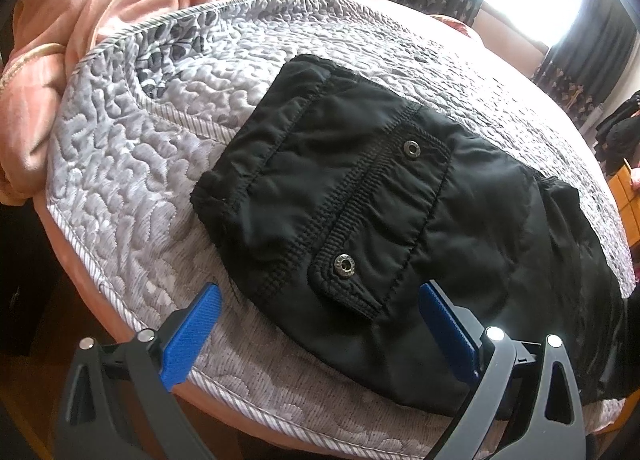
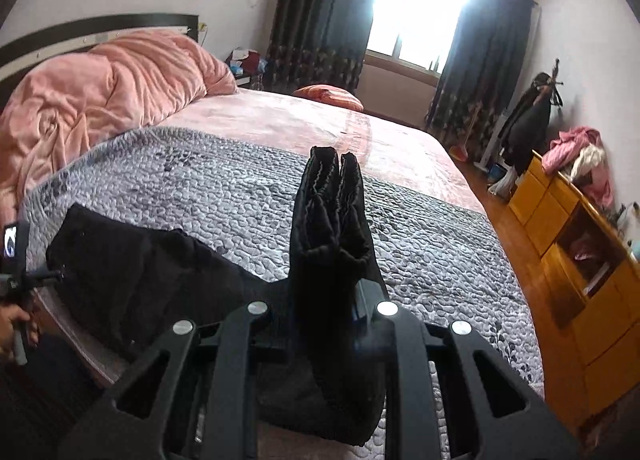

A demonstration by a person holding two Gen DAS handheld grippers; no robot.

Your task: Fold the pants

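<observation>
A lived-in home bedroom: a wide bed [image 2: 400, 148] under a grey quilted coverlet [image 2: 240, 188], a rumpled pink duvet [image 2: 100, 92] at ten o'clock, dark curtains [image 2: 320, 20] framing a bright window [image 2: 420, 0] at twelve, and a yellow wooden dresser [image 2: 580, 260] at three.

The left gripper [image 1: 320, 324] hovers low with its blue fingers [image 1: 192, 336] spread wide. The right gripper [image 2: 320, 300] is raised and clamped closed.

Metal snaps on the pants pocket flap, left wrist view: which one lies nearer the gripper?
The lower snap, at the flap's near corner; the other snap sits farther up the pants.
</observation>
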